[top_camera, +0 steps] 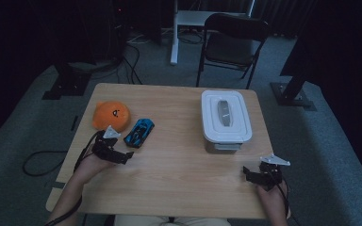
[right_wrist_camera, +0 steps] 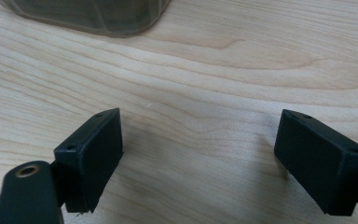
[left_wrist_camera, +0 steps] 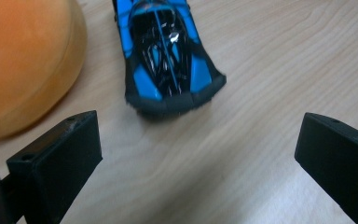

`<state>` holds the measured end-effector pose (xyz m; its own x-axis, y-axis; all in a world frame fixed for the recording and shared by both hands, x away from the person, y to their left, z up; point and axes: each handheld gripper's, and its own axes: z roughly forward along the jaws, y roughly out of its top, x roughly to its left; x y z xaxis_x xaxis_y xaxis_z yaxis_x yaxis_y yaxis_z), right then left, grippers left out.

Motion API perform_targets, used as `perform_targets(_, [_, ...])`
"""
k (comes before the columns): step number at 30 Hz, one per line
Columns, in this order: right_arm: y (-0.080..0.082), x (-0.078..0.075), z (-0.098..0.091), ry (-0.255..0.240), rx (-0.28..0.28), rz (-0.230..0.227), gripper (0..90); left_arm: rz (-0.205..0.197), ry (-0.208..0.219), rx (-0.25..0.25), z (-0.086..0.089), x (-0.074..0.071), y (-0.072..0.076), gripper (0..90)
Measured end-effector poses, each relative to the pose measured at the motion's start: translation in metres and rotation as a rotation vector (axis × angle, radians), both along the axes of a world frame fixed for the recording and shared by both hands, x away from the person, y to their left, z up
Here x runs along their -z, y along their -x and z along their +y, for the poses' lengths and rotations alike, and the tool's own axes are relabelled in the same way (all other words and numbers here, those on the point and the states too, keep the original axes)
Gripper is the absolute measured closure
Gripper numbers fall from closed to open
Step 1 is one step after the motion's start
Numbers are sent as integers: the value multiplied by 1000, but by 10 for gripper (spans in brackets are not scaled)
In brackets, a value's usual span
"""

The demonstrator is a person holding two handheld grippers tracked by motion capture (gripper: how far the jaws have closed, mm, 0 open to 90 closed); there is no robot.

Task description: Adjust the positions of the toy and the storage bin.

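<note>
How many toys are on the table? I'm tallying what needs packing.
2: an orange plush toy at the far left, and a blue toy car just right of it, ahead of the left gripper.

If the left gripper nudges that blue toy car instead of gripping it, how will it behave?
The blue toy car looks like hard, glossy plastic, so probably stiff and slippery. It would likely roll lengthwise if pushed. The left gripper is open and aligned with it.
</note>
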<state>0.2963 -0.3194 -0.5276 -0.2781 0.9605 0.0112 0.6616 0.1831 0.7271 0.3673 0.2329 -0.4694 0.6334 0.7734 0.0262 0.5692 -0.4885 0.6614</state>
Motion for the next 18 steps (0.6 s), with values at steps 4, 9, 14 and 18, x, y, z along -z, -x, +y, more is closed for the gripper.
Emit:
perform_targets(4, [0,0,0,0,0,0,149,4,-6,1,-9,0,-10,11])
perform_targets(9, [0,0,0,0,3,0,149,17,-35,-5,-20,-4,-21,12])
perform_targets(14, [0,0,0,0,5,-1,150,35,-60,-17,-30,-4,-34,11])
perform_targets(18, [0,0,0,0,5,-1,149,51,-48,-22,-37,-5,-44,12])
